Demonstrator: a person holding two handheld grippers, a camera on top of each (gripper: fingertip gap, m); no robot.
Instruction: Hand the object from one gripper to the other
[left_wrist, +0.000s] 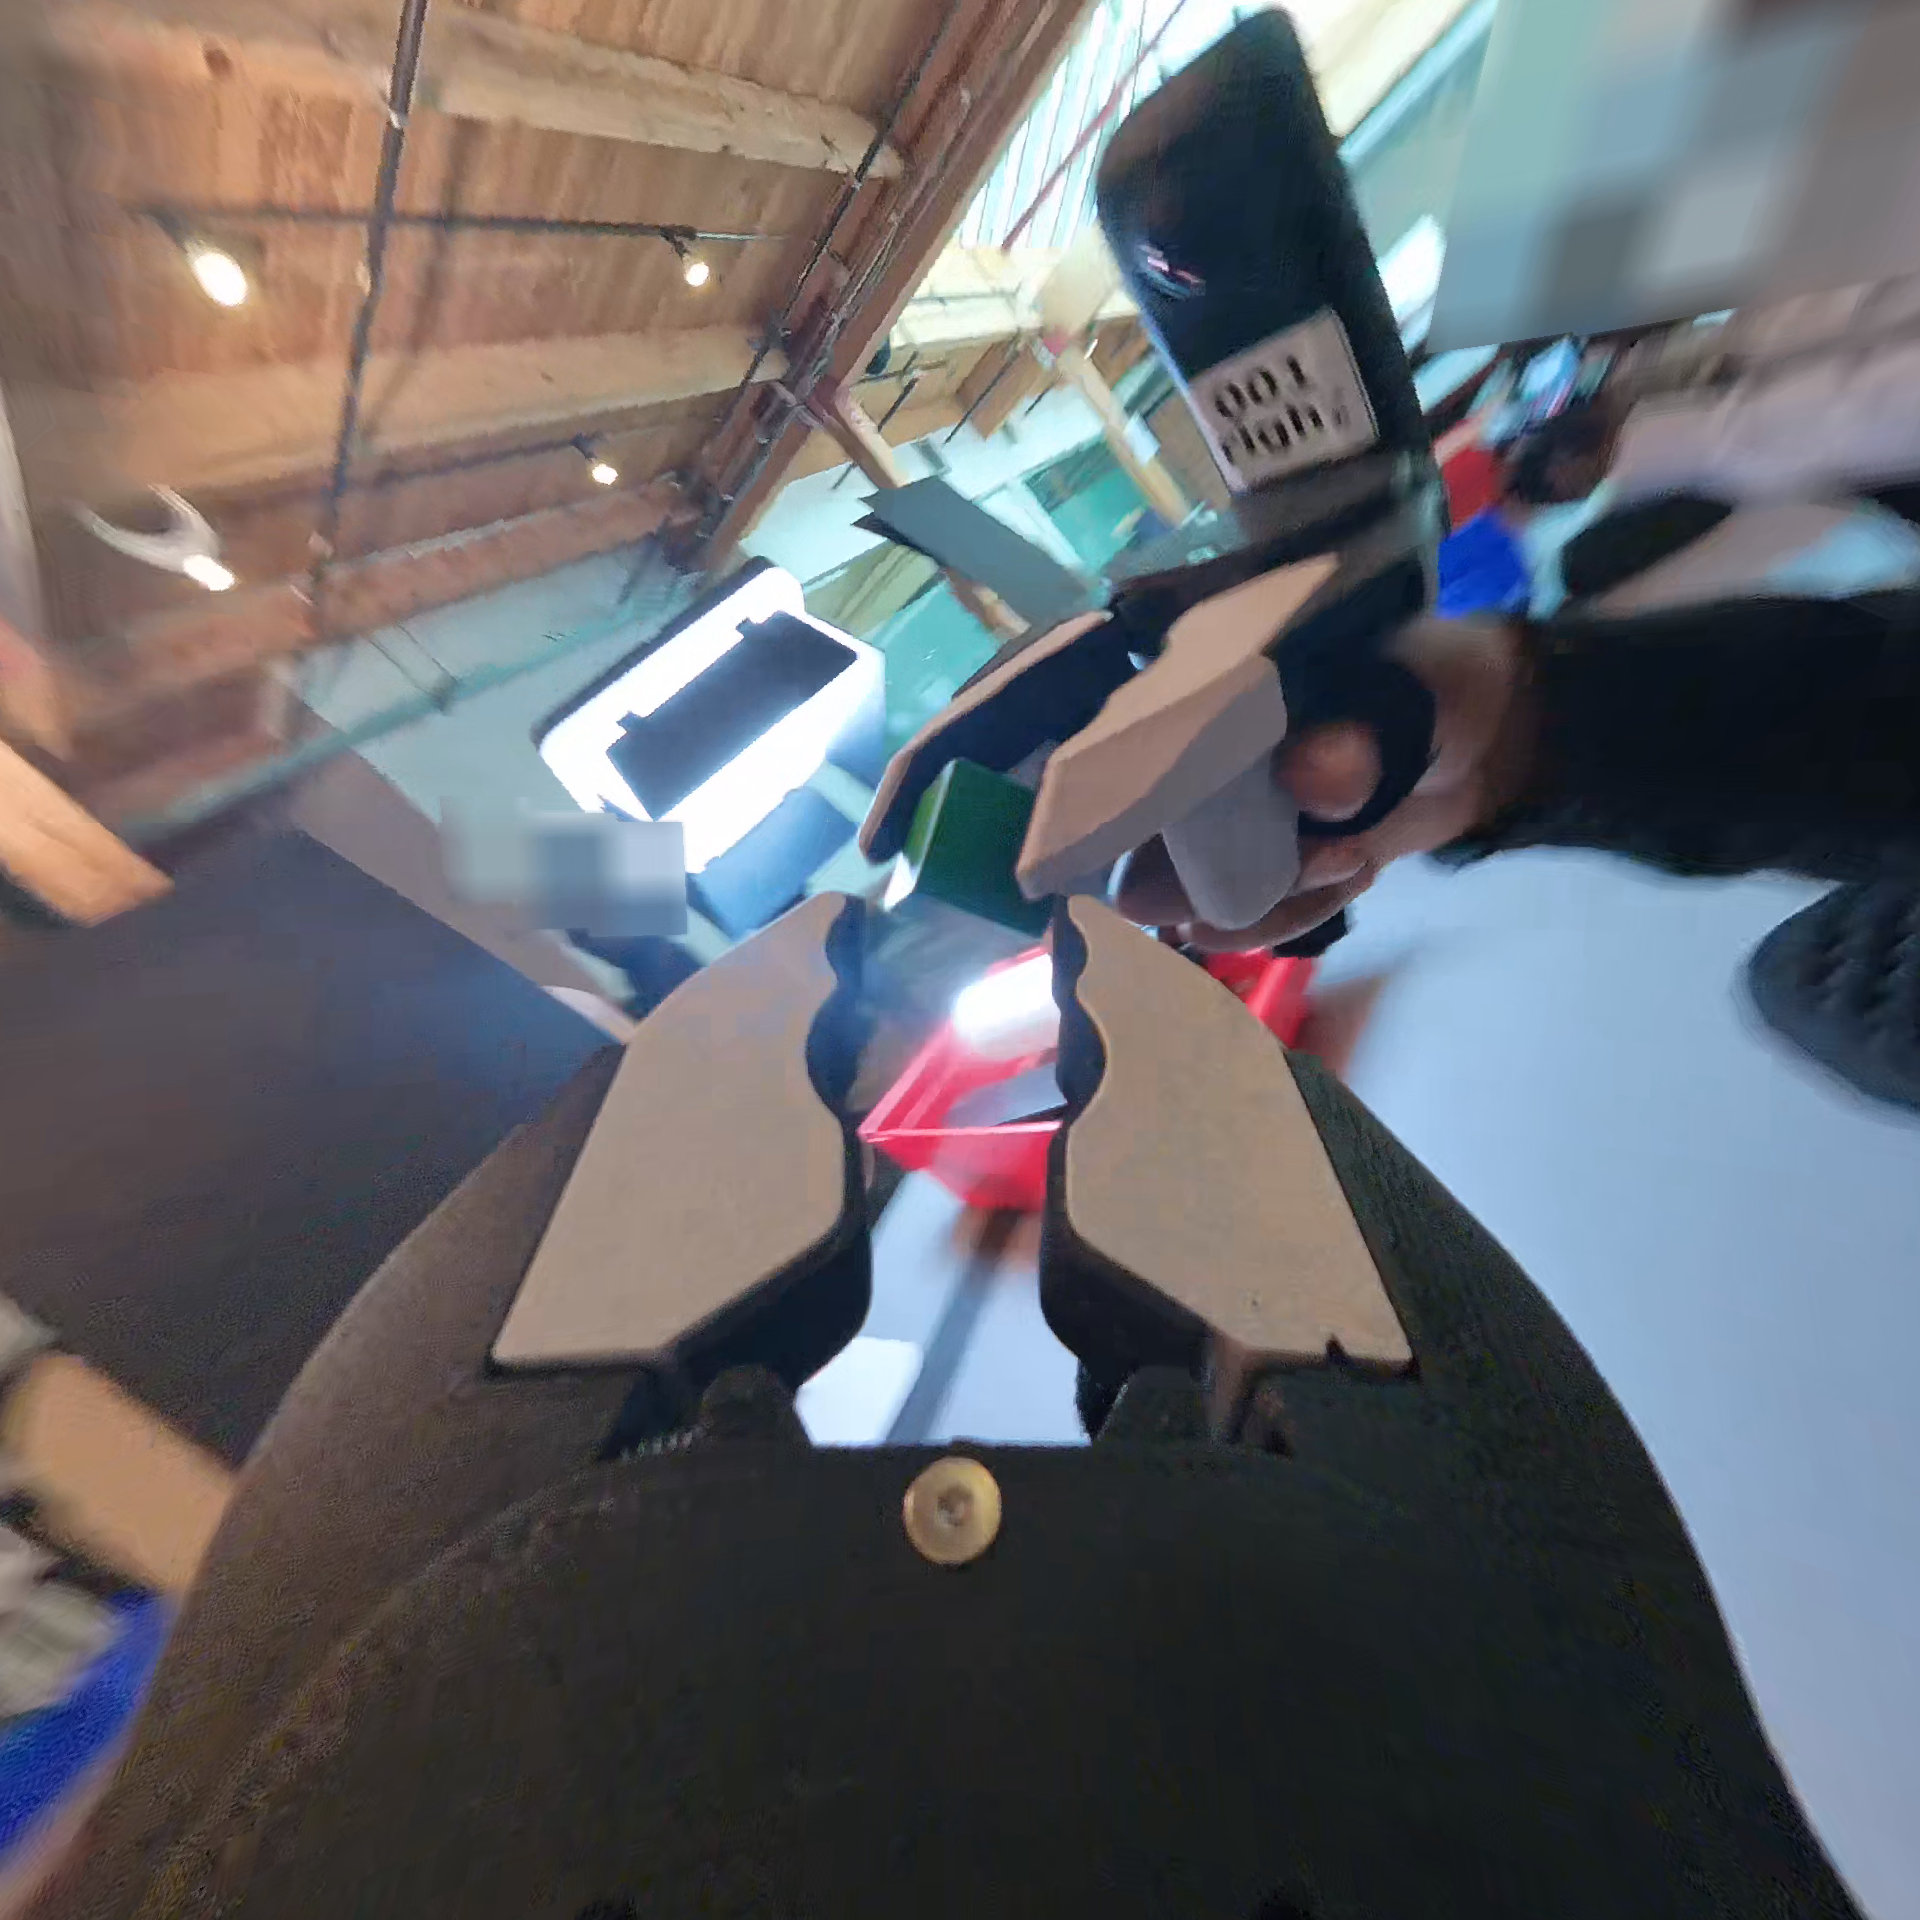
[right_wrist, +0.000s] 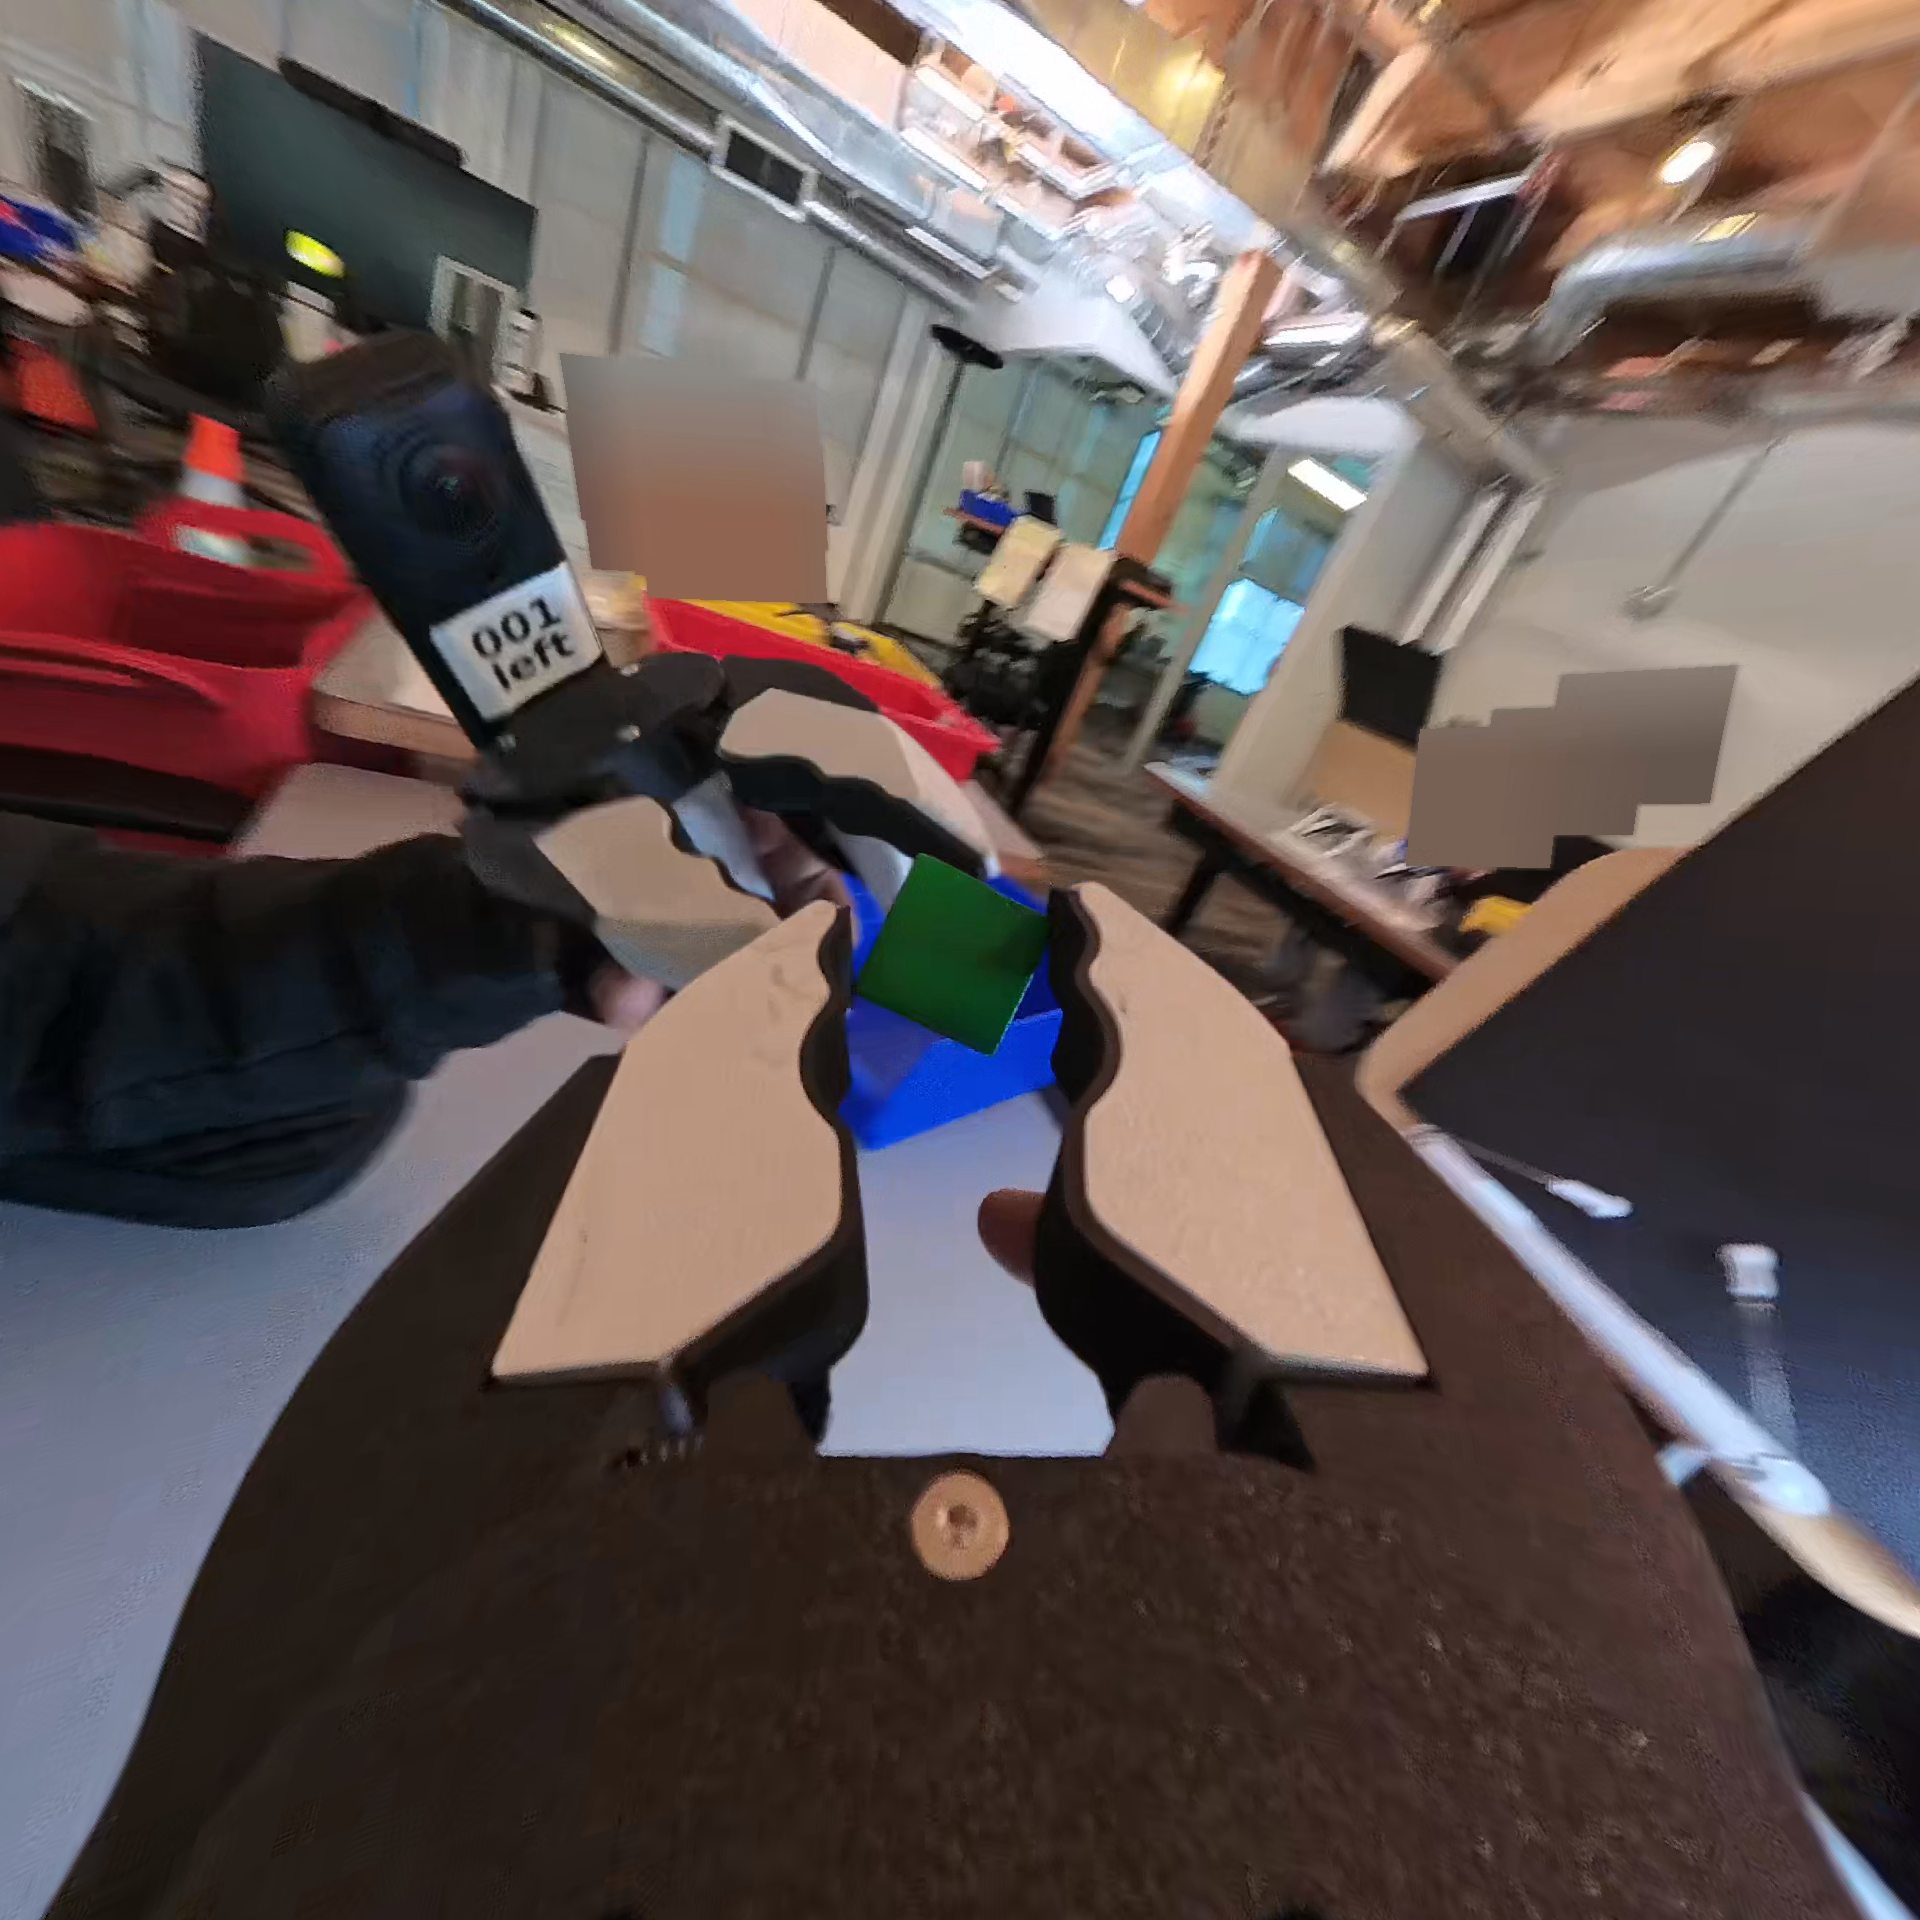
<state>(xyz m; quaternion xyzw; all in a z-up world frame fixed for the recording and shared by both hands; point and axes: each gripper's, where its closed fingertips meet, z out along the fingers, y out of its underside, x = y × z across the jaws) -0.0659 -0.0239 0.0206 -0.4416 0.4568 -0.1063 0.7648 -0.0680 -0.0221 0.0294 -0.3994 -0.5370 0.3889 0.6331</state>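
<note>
A green block (right_wrist: 956, 961) sits between the fingertips of my right gripper (right_wrist: 945, 909), which is shut on it above the table. In the left wrist view the block (left_wrist: 971, 847) shows clamped between the right gripper's two fingers (left_wrist: 951, 862). My left gripper (left_wrist: 956, 914) has its jaws about a block's width apart, and its tips are right at the block's near edge. I cannot tell whether they touch it. In the right wrist view the left gripper (right_wrist: 883, 888) comes in from the left, one fingertip against the block's top edge. Gloved hands hold both grippers.
A blue bin (right_wrist: 935, 1081) stands on the white table (right_wrist: 208, 1351) below the block. A red bin (left_wrist: 966, 1132) lies beyond the left gripper. More red bins (right_wrist: 156, 644) stand at the back left. A dark panel (right_wrist: 1714, 987) rises at the right edge. Only a small space, under 4 cm, lies between the two pairs of fingers.
</note>
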